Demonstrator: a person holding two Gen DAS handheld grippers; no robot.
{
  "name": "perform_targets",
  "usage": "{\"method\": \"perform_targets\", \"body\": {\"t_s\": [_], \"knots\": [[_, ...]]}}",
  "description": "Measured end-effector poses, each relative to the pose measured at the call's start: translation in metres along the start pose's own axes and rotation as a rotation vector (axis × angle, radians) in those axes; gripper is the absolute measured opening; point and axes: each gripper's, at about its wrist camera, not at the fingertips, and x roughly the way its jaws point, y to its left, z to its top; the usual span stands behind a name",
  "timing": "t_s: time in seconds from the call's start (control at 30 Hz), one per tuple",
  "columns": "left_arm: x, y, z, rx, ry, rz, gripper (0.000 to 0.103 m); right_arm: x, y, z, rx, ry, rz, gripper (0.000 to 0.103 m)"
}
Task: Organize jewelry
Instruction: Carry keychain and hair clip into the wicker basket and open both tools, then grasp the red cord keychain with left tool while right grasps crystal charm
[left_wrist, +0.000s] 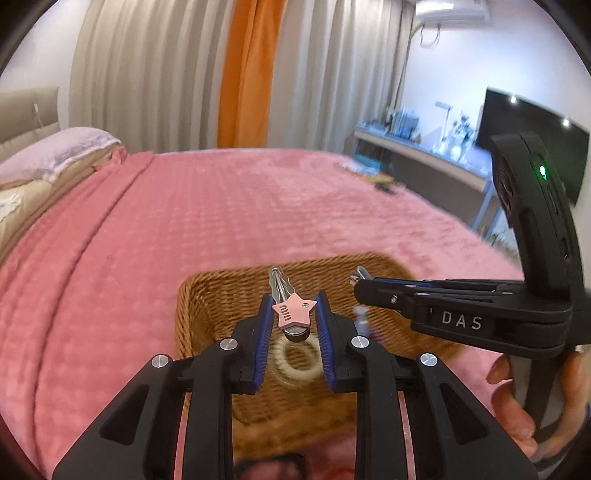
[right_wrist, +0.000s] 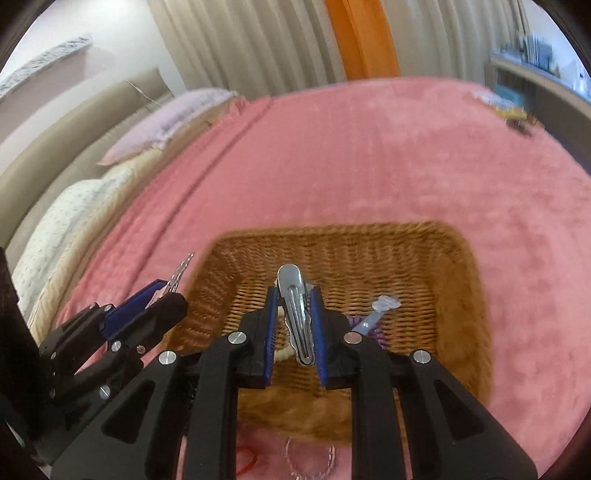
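Observation:
My left gripper (left_wrist: 294, 301) is shut on a pink star hair clip (left_wrist: 293, 311) with a silver prong, held over the wicker basket (left_wrist: 207, 295). My right gripper (right_wrist: 294, 295) is shut on a plain silver hair clip (right_wrist: 295, 310), also above the basket (right_wrist: 454, 295). In the left wrist view the right gripper (left_wrist: 364, 286) comes in from the right, a hand (left_wrist: 517, 402) on its handle. The left gripper (right_wrist: 162, 295) shows at the left of the right wrist view. Inside the basket lie a cream fluffy hair tie (left_wrist: 297, 363), a purple coil tie (right_wrist: 373, 334) and a clear blue clip (right_wrist: 380, 310).
The basket stands on a pink quilted bedspread (left_wrist: 221, 221). Pillows (left_wrist: 48, 155) and a headboard are at the far left. Small items lie at the bed's far right corner (left_wrist: 373, 173). A thin chain and a red loop (right_wrist: 247, 461) lie on the bed just before the basket.

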Motion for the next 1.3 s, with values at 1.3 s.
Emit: {"method": "perform_targets", "body": {"t_s": [1.3], "knots": [[-0.122,0.001,-0.058,-0.105,-0.052,-0.098,0.047,-0.112,0.013,-0.087,-0.105,-0.096,-0.043,0.034]]}}
